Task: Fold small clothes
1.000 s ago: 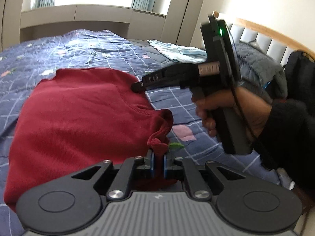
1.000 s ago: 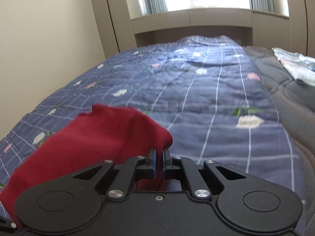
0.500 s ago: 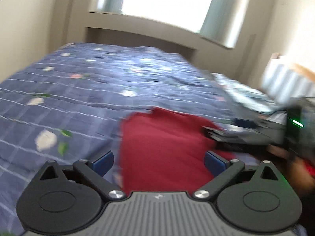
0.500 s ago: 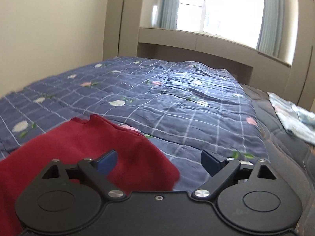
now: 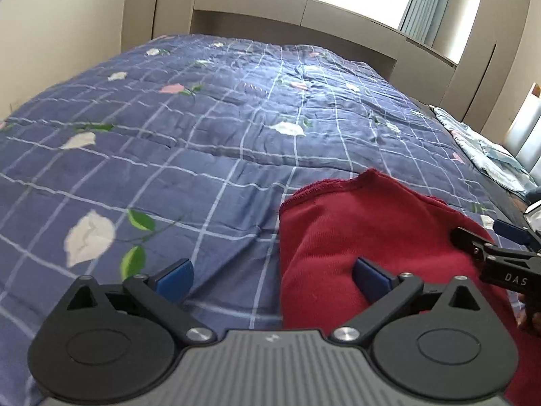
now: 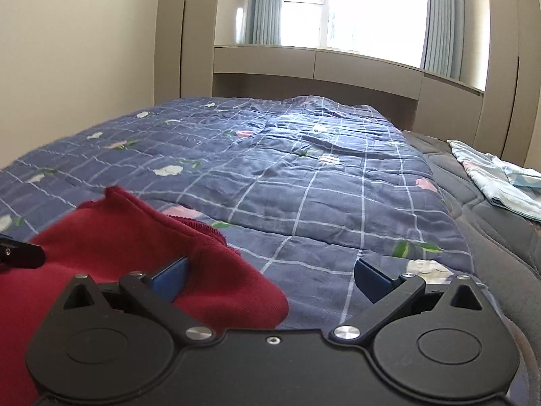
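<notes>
Left wrist: red garment cut off below

My right gripper is hanging with its jaws spread wide, having just been opening, nothing pinched between them. The dark red knit garment is lying folded on the blue checked floral quilt, its edge reaching under my left blue pad.

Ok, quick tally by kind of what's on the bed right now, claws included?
Red garments: 1, the red top, lying free on the quilt.
Light blue cloths: 1, the light blue cloth at the far right edge.
Quilts: 1, the blue floral quilt.
Claws: 2, left claw and right claw, both open, having just opened.
Total: 5.
</notes>
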Demonstrator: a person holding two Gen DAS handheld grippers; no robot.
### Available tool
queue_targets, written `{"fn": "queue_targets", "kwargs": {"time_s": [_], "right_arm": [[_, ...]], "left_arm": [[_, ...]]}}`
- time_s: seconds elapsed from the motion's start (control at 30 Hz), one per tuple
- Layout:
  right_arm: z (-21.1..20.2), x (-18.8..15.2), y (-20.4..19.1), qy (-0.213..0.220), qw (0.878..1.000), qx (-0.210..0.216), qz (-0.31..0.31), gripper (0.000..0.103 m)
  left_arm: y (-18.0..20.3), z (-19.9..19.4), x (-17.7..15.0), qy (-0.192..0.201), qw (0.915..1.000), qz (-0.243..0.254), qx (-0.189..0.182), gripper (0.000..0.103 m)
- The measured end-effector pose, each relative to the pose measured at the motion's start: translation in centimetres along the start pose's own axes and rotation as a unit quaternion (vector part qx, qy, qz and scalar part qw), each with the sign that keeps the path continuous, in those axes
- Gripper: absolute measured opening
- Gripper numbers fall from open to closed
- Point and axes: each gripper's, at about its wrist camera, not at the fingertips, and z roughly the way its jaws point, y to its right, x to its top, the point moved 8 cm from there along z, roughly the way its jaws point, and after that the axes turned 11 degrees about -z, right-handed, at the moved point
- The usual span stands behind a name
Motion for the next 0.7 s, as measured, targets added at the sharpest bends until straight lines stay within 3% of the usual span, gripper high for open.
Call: {"fn": "queue_targets", "kwargs": {"time_s": [0.1,0.2,0.3,0.5,0.7], "right_arm": [[-4.3,-0.4,-0.8,0.008,1.000,-0.007,-0.019,0.100],[-8.7,-2.0,-2.3,0.004,1.000,0.007,-0.021,0.101],[-11.7,-4.5,-3.5,-0.017,1.000,0.002,-0.008,0.101],[-14.1,-9.5,-4.3,-0.040,0.998,-0.018,0.046,0.102],[-15.8,-9.6,-5.1,-0.039,0.996,-0.037,0.064,0.102]], "left_arm": [[0.7,-3.1,-0.8,0.011,0.9993,0.027,-0.025,0.102],[1.3,-5.6,-3.2,-0.005,0.9973,0.053,-0.050,0.102],[1.1,-7.1,-5.5,-0.011,0.9966,0.063,-0.053,0.102],[-0.9,-7.7,-8.7,-0.045,0.9972,0.033,-0.050,0.102],[-1.8,-9.2,-9.1,-0.053,0.9976,0.013,-0.043,0.102]]}}
